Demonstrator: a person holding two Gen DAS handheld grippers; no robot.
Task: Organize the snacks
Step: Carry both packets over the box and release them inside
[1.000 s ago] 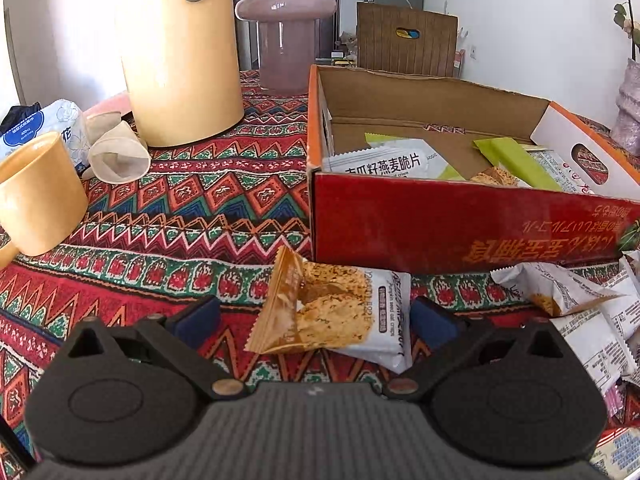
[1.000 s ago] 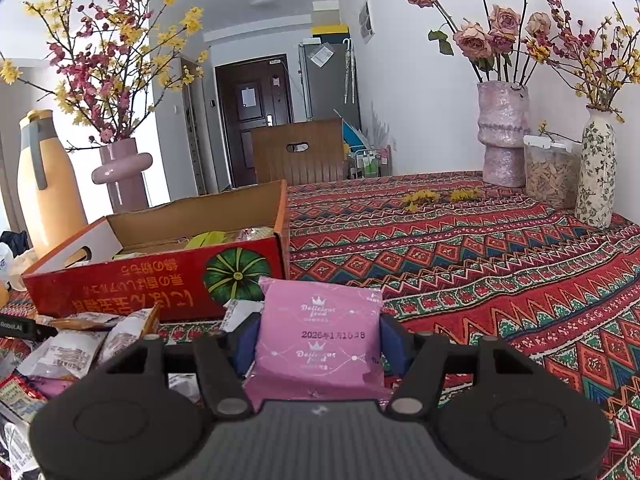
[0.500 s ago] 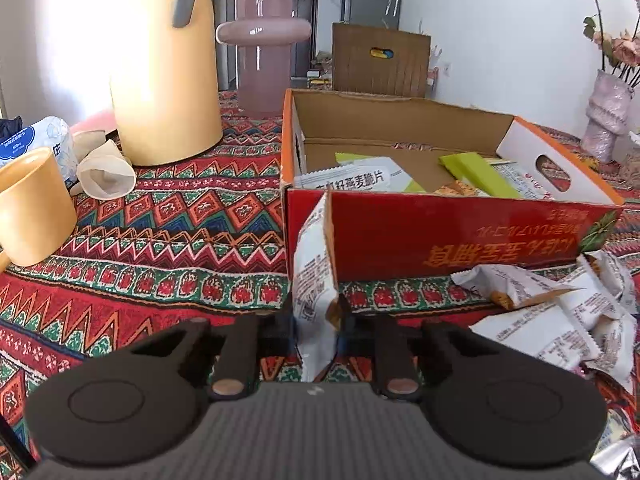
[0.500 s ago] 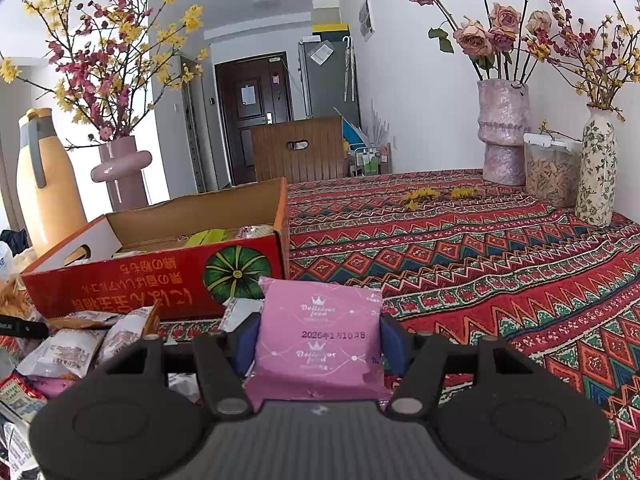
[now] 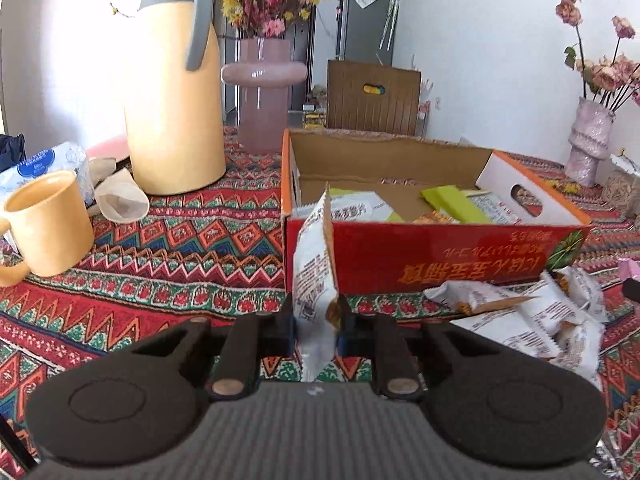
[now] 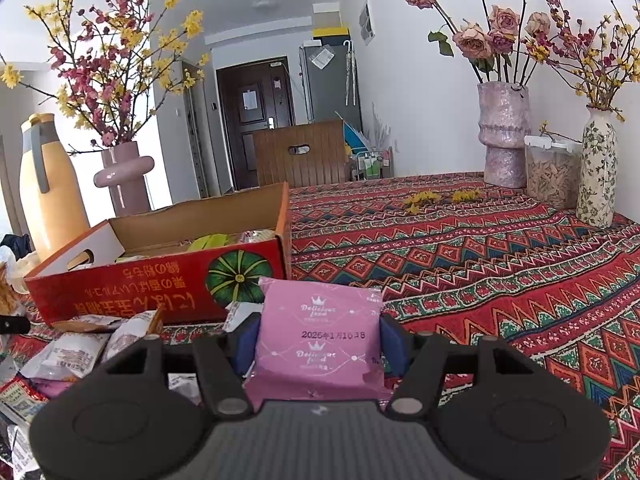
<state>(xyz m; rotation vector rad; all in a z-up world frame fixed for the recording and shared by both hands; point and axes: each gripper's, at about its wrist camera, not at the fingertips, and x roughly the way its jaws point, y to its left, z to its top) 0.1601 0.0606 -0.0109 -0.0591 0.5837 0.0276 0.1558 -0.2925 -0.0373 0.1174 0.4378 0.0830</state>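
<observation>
My left gripper [image 5: 316, 326] is shut on a white cracker packet [image 5: 314, 264], which stands on edge above the cloth just in front of the red cardboard box [image 5: 432, 258]. Several snack packets lie inside the box, among them a green one [image 5: 454, 204]. My right gripper [image 6: 320, 338] is shut on a flat pink packet [image 6: 318, 334], held level near the box's right front corner [image 6: 240, 276]. A heap of loose white packets [image 5: 532, 320] lies on the cloth between the two grippers, seen also as a loose pile [image 6: 76, 354] in the right wrist view.
A yellow mug [image 5: 48, 226], a tall yellow thermos [image 5: 176, 92] and a pink vase [image 5: 264, 92] stand left of the box. Two vases [image 6: 506, 132] and a clear jar [image 6: 552, 170] line the wall on the right. Patterned cloth [image 6: 480, 248] covers the table.
My left gripper closed on the cracker packet that lay flat, turned it on edge and lifted it toward the box. The right gripper and its pink packet kept still.
</observation>
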